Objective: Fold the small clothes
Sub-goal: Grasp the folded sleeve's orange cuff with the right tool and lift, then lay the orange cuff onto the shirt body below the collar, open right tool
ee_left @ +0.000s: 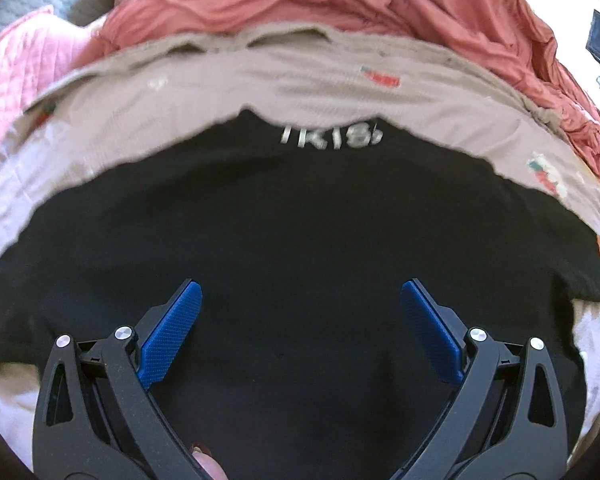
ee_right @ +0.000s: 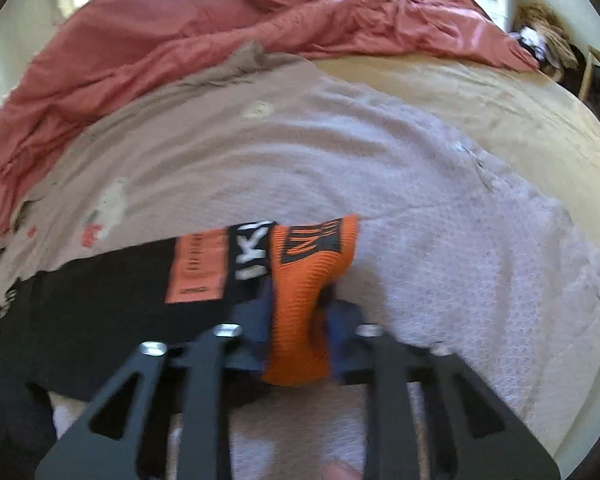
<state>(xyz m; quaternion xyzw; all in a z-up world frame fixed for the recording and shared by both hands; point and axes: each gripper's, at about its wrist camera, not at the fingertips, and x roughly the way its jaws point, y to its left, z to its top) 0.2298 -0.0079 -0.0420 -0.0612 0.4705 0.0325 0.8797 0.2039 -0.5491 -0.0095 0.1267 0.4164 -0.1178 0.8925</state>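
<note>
Daylight fills both views, brightest along the top edges where it washes out to glare. Fisheye bending curves the bed point(ee_right: 480, 92) and darkens the corners. The right wrist view is smeared by motion blur; the left is only slightly soft.

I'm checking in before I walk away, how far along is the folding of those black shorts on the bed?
Barely started. The black shorts lie spread flat on the lilac blanket, no fold visible. In hand: the right gripper is shut on the orange waistband at one end. The left gripper hangs open above the fabric. Every fold is left to do.
</note>
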